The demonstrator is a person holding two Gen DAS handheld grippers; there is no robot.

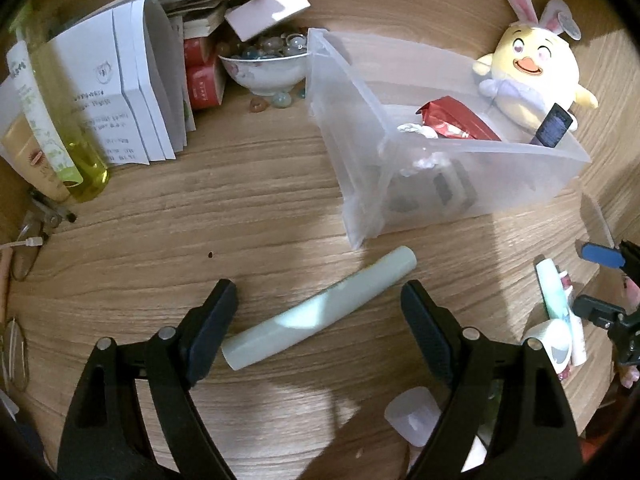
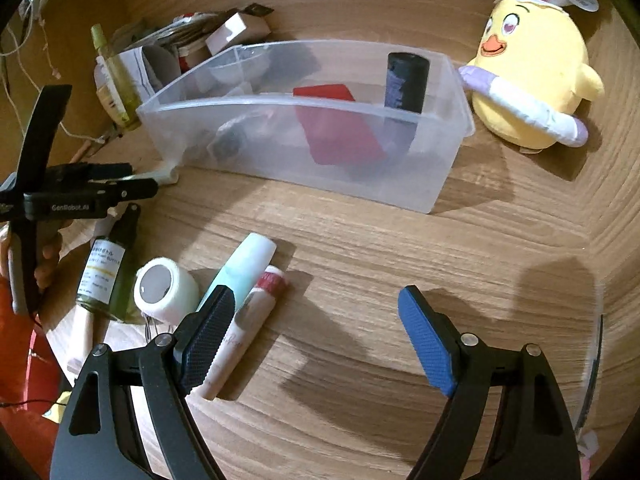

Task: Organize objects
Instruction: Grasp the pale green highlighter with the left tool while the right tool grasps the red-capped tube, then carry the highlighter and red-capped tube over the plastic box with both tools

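A: Currently we log the left gripper (image 1: pixel 318 306) with jaws spread wide, straddling the pale green tube (image 1: pixel 320 308) that lies on the wooden table (image 1: pixel 248 200) just in front of the clear bin (image 1: pixel 460 168).

B: We note the right gripper (image 2: pixel 316 336) likewise gaping, empty, also before the bin, beside the mint tube (image 2: pixel 244 268) and white tape roll (image 2: pixel 164 292).

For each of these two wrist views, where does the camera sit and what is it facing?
Left wrist: on the left gripper, open, looking down at a pale tube; right gripper at the edge.
Right wrist: on the right gripper, open over the table; left gripper at the edge.
Shared: clear bin, chick plush.
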